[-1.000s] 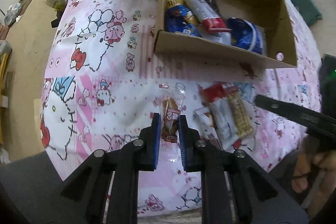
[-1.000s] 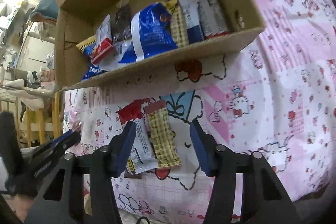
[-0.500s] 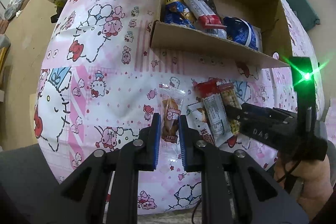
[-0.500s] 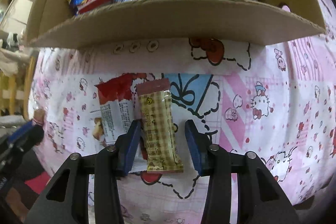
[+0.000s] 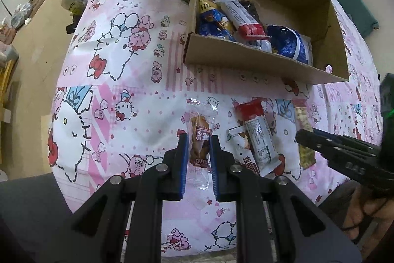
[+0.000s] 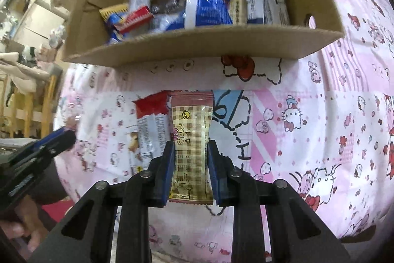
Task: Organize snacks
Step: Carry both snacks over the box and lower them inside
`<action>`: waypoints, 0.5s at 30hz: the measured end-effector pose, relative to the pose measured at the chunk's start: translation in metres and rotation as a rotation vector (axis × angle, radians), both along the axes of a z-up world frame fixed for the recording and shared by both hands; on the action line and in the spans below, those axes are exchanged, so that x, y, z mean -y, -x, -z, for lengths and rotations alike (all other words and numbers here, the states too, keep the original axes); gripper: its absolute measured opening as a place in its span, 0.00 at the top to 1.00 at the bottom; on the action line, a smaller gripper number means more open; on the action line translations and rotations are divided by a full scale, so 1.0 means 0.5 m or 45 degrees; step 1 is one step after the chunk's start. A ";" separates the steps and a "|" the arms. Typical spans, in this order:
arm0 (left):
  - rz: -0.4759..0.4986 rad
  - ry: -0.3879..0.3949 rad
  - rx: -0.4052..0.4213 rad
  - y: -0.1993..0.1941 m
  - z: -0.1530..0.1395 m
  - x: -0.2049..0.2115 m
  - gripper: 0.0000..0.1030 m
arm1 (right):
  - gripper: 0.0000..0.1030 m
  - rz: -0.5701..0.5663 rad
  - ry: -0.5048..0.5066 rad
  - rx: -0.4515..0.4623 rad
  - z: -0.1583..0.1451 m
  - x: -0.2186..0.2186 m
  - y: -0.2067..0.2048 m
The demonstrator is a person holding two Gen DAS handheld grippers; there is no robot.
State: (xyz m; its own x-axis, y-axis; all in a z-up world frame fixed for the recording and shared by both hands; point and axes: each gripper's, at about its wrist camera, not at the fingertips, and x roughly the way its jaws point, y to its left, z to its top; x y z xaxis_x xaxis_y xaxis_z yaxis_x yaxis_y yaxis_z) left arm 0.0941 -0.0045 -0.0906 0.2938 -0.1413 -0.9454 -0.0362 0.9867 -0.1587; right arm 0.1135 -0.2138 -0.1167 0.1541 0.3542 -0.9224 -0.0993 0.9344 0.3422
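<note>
My left gripper (image 5: 199, 139) is shut on a clear-wrapped brown snack (image 5: 200, 137) that lies on the Hello Kitty cloth. My right gripper (image 6: 189, 147) is shut on a tan checkered snack bar (image 6: 190, 137); the bar also shows in the left wrist view (image 5: 304, 132). A red-and-white snack bar (image 5: 258, 134) lies between them, over another white packet (image 5: 243, 157). The cardboard box (image 5: 246, 58) beyond holds several snacks, among them a blue bag (image 6: 206, 6).
The right gripper's arm (image 5: 344, 152) reaches in from the right in the left wrist view. The left gripper (image 6: 37, 152) shows at the left of the right wrist view. The cloth's left edge drops to the floor (image 5: 32, 41).
My right gripper has moved down over the checkered bar and closed from wide open onto it. My left gripper has stayed shut on the brown snack.
</note>
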 end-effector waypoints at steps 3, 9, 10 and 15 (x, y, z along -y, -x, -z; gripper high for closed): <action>-0.006 -0.021 0.033 0.003 -0.006 -0.002 0.87 | 0.74 0.002 -0.069 0.020 -0.025 0.016 0.008; -0.006 -0.076 0.066 -0.001 -0.005 -0.004 0.87 | 0.74 -0.049 -0.236 0.089 -0.075 0.001 0.014; -0.018 -0.078 0.074 -0.002 -0.008 -0.007 0.87 | 0.74 -0.061 -0.265 0.108 -0.084 -0.005 0.015; -0.042 -0.037 0.169 -0.024 -0.071 -0.014 0.87 | 0.74 -0.075 -0.347 0.268 -0.139 -0.005 0.010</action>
